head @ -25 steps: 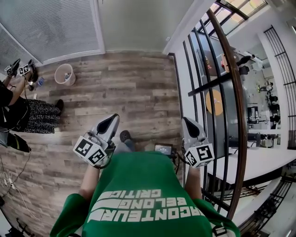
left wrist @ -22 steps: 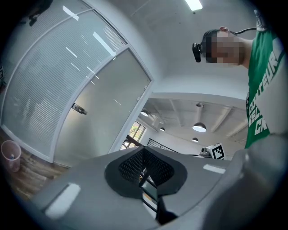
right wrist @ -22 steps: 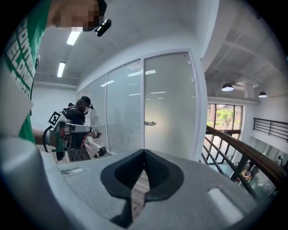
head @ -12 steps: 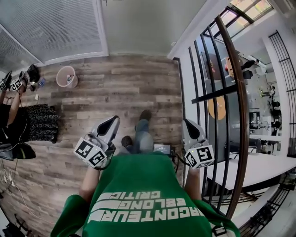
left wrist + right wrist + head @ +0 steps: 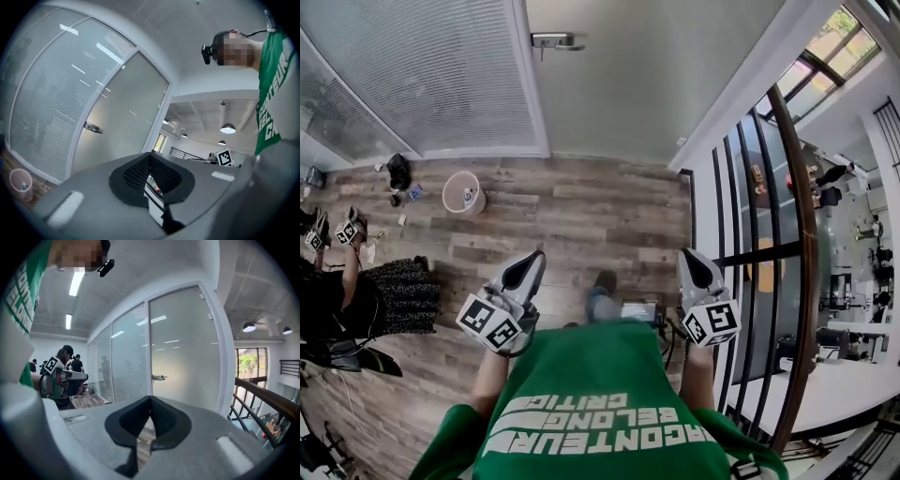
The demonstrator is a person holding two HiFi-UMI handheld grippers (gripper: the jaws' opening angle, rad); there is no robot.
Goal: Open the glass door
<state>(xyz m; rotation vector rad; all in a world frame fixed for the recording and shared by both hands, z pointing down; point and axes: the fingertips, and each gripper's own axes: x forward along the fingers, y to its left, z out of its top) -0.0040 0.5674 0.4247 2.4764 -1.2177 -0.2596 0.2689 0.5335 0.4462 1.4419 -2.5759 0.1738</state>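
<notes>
The frosted glass door (image 5: 619, 84) stands ahead, its metal handle (image 5: 555, 40) at the top of the head view. The same handle (image 5: 93, 127) shows far off in the left gripper view, and the handle (image 5: 159, 377) shows again in the right gripper view. My left gripper (image 5: 531, 260) is held in front of my chest, shut and empty, well short of the door. My right gripper (image 5: 687, 256) is level with it on the right, also shut with nothing in it. Both point toward the door.
A glass wall with blinds (image 5: 422, 84) runs left of the door. A white waste bin (image 5: 463, 192) and a dark bag (image 5: 398, 172) sit by it. Another person with grippers (image 5: 342, 230) stands at the left. A black railing with a wooden rail (image 5: 804, 234) borders the right.
I have walked forward over the wooden floor: the door and its handle have come into the head view, bin and railing slid nearer. Both grippers stayed shut before my chest.
</notes>
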